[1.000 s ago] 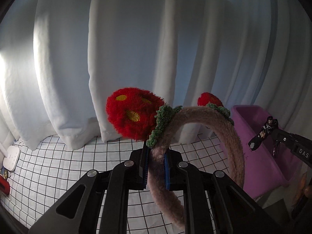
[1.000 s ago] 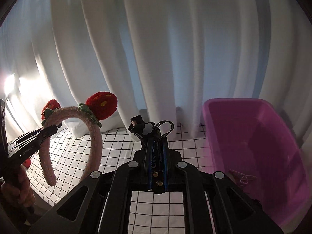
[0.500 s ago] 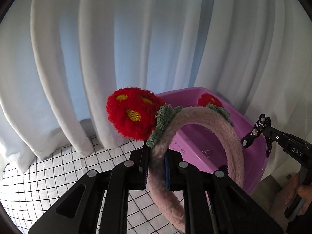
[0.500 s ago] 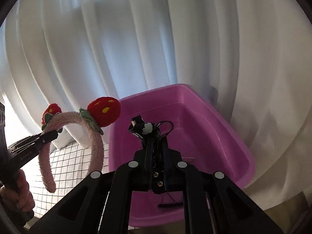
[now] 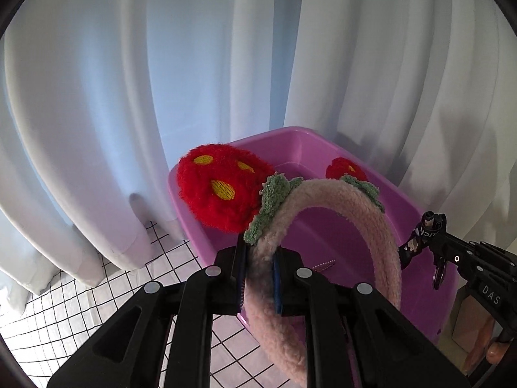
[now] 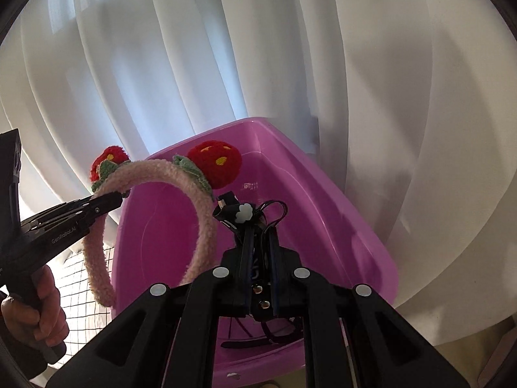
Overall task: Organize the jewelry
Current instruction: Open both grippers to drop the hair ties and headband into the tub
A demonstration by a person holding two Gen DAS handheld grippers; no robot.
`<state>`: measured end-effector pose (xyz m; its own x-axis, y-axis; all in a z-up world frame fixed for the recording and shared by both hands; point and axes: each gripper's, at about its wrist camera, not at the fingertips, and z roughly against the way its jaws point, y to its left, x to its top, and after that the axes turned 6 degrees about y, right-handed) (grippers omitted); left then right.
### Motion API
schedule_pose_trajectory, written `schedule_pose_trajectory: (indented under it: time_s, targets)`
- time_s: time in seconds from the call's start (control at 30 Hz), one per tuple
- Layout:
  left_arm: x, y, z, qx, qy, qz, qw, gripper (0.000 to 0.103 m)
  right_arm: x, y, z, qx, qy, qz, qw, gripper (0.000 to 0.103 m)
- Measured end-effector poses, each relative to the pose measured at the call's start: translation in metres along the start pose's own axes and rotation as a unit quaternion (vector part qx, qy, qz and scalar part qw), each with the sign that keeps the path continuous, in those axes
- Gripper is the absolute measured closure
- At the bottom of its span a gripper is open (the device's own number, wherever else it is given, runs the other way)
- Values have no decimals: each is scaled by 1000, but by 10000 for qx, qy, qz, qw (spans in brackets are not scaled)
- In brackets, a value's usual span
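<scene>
White curtains point(image 5: 97, 80) are hanging behind a counter point(image 5: 80, 297) covered in a black-grid cloth. At its edge a purple bin point(image 6: 339, 226) is sitting with a small beaded piece point(image 5: 323, 263) lying inside. The left tongs point(image 5: 258, 278) are clamping the pink fuzzy headband point(image 5: 371, 226), red pom-poms up, over the bin's near wall. The right tongs point(image 6: 258, 258) are pinching a black strap with a white flower charm point(image 6: 243, 215), hovering above the bin's interior. Judging from this, both items are being carried for release; lowering the headband's free end past the rim before opening should keep it from tipping out, and likewise dropping the strap low.
</scene>
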<state>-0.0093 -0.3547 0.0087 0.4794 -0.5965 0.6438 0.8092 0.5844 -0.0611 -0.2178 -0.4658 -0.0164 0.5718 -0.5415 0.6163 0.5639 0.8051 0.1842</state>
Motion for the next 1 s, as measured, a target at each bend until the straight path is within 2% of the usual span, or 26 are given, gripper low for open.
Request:
schedule_pose_trajectory:
  time_s: [0.33,0.57,0.6,0.63,0.67,0.7,0.73,0.77,0.8,0.87,1.0]
  targets:
    - [13,-3,-37,44,279,2,9996,89,0,-5,-18,-10,239,23,9997,94]
    - [13,-6,-40,141,391,117,9991,85,2,-4,-29,9,367,89,9993,94]
    - [12,-5,-41,136,420,141,9989,82,2,-4,-30,-7,392,99,9992,93]
    - [13,-5,-42,106,457,170,9988,78,2,-3,-30,-16,398,104,9992,88]
    - [13,-4,-42,90,490,208,9985,73,2,-3,-29,1,395,101,9992,77]
    - [14,-3,-43,112,519,243,9983,59,2,-4,-29,14,361,78,9993,68]
    - [14,-2,-42,161,503,274,9982,38,2,-4,-26,13,309,40,9995,50]
    - [14,-1,-39,204,418,303,9985,27,3,-5,-24,12,252,-2,9997,38]
    - [15,0,-35,249,295,319,9987,12,3,-5,-21,19,184,-40,9998,37]
    - [17,0,-28,351,122,263,9990,9,4,-7,-19,51,166,-69,9998,37]
    - [22,0,-23,570,156,140,9982,7,4,-6,-16,125,189,-103,9997,37]
